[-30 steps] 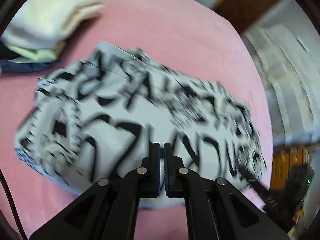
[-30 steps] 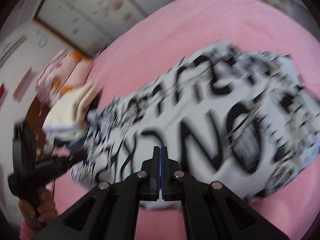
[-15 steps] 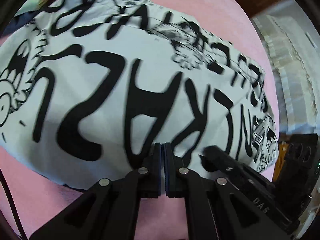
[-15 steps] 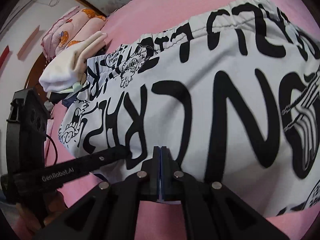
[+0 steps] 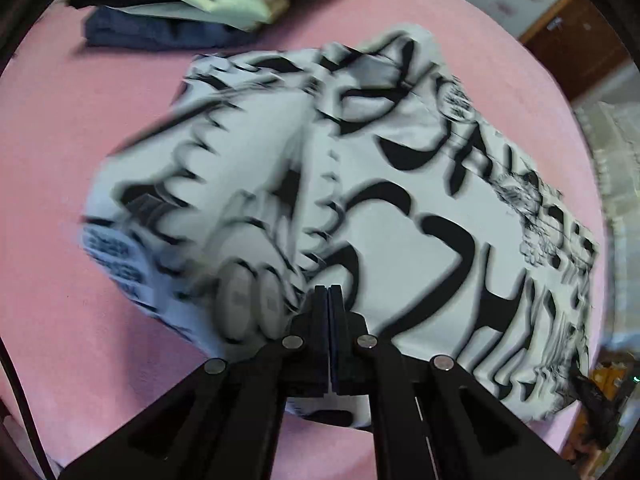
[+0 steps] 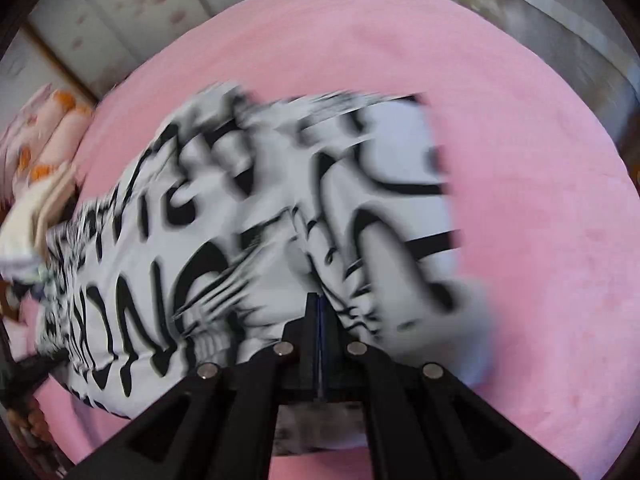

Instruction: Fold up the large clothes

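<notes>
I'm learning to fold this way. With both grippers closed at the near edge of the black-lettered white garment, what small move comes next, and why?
Probably carry the near edge away across the black-lettered white garment. The left gripper and right gripper are shut at that edge, which already looks bunched above the pink bedcover, though blur hides the exact grip.

Printed garment [image 5: 400, 208] blurred (lettering unreadable); clothes stack [image 5: 180, 4] cut off.

Pink bedcover [image 5: 60, 152] fills the ground in both views, smooth and bare toward the right edge. Up top in the left wrist view sits a stack of folded clothes [image 5: 192, 4], pale green over dark blue. Brown wooden door [image 5: 580, 52] beyond. Right wrist view catches a pink pillow with orange print [image 6: 52, 128] and pale patterned wardrobe panels [image 6: 132, 4].
</notes>
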A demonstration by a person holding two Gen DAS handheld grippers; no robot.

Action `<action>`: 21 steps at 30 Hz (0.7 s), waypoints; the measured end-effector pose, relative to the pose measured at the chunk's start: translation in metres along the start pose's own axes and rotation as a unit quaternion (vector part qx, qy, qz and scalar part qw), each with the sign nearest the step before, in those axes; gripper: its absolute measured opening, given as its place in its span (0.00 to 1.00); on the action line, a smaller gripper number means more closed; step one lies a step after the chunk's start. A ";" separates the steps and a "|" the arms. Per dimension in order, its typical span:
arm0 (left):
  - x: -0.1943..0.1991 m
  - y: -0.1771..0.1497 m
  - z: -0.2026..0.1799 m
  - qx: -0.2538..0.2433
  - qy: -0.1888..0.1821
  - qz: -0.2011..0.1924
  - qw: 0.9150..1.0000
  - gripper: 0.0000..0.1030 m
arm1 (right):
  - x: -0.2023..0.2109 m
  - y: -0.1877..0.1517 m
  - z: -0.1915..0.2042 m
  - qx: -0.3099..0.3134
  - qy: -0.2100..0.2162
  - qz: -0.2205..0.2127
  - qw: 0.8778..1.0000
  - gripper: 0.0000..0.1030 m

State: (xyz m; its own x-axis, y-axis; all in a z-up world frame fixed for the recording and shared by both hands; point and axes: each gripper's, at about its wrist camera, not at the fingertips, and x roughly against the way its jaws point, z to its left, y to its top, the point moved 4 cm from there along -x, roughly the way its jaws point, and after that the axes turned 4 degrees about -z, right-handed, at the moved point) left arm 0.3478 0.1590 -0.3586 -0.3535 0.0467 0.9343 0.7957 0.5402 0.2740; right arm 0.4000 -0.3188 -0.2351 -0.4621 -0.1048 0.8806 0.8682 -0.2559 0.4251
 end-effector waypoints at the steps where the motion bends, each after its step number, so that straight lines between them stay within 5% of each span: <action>1: 0.002 0.001 0.002 -0.008 0.014 -0.007 1.000 0.01 | 0.003 0.002 -0.007 0.000 -0.010 -0.005 1.000 0.00; 5: 0.006 0.004 0.013 -0.028 0.081 -0.022 0.996 0.01 | 0.010 0.006 -0.022 0.027 -0.068 -0.013 0.997 0.00; 14: 0.013 0.004 0.022 -0.024 0.120 -0.033 0.992 0.01 | 0.024 0.016 -0.004 0.017 -0.089 -0.026 0.996 0.00; 21: 0.056 -0.018 0.005 0.013 0.048 -0.042 0.998 0.01 | 0.058 0.030 0.057 -0.006 0.010 -0.052 0.999 0.00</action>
State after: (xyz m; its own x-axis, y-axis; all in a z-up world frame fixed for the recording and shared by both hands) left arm 0.3115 0.1559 -0.3121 -0.3689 -0.0799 0.9260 0.7516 0.5605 0.3478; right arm 0.4097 -0.2774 -0.1591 -0.5530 -0.0966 0.8276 0.8134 -0.2781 0.5110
